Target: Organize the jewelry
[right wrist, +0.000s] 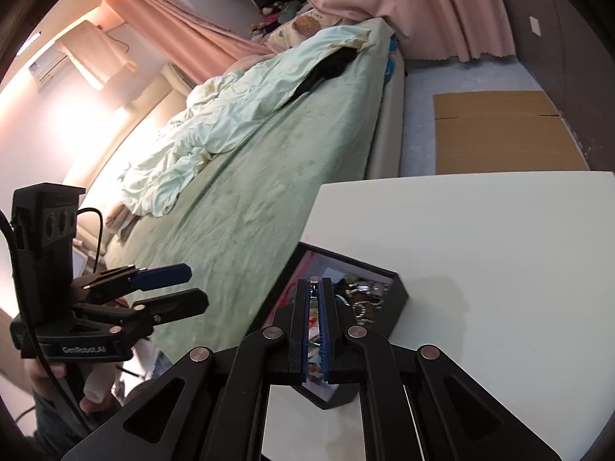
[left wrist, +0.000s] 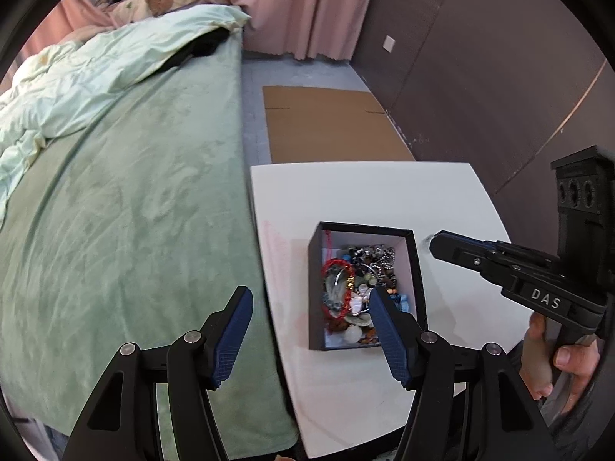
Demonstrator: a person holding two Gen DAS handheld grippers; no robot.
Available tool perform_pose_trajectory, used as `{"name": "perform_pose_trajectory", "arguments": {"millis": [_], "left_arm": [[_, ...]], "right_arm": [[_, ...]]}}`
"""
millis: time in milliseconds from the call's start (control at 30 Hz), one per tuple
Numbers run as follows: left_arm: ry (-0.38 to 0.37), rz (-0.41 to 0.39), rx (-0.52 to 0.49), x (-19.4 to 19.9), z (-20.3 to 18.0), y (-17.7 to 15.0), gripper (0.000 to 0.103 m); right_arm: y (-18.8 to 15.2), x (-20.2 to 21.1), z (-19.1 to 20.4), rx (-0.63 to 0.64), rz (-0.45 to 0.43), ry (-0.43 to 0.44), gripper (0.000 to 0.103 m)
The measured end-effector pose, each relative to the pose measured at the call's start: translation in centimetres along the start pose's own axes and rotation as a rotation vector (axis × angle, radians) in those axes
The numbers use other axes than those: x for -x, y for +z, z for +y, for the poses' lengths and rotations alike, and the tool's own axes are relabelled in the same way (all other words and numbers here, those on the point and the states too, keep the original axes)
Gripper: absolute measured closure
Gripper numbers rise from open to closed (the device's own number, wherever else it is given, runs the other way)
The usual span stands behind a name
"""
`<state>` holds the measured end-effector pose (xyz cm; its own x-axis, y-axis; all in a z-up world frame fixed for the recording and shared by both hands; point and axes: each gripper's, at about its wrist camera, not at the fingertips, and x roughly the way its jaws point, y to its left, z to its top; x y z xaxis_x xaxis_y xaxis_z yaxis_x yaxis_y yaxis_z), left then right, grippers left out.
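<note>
Left wrist view: left claw (left wrist: 309, 330) wide open, empty, above near end of black box (left wrist: 316, 288). Box on white table (left wrist: 365, 192), close to edge beside bed (left wrist: 134, 211). Jewelry (left wrist: 357, 288) heaped, tangled inside; red bead bracelet (left wrist: 337, 288) on top. Risk: grabbing one piece drags whole clump, spills onto bed.

Right wrist view: right claw (right wrist: 315, 330) nearly closed, nothing visibly gripped, above box (right wrist: 399, 296). Risk: both claws crowd same box, knock it off table (right wrist: 480, 249).

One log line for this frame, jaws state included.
left gripper: jaws open, empty | right gripper: jaws nearly shut, nothing visibly held | black cardboard box of mixed bead jewelry: on white table
</note>
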<state>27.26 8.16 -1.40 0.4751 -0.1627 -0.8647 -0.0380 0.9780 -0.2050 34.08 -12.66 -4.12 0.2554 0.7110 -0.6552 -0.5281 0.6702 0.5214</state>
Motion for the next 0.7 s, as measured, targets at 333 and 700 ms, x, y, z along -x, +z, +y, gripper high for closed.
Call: {"name": "perform_pose_trajectory", "arguments": {"millis": [333, 700], "left_arm": [[-0.034, -0.089, 0.023, 3.5, 0.3, -1.2, 0.015], [-0.069, -0.203, -0.030, 6.7, -2.5, -3.9, 0.005]], "right_arm": [[-1.2, 3.2, 0.2, 0.003, -0.085, -0.026, 0.029], [-4.1, 8.4, 0.6, 0.009, -0.139, -0.114, 0.000]]}}
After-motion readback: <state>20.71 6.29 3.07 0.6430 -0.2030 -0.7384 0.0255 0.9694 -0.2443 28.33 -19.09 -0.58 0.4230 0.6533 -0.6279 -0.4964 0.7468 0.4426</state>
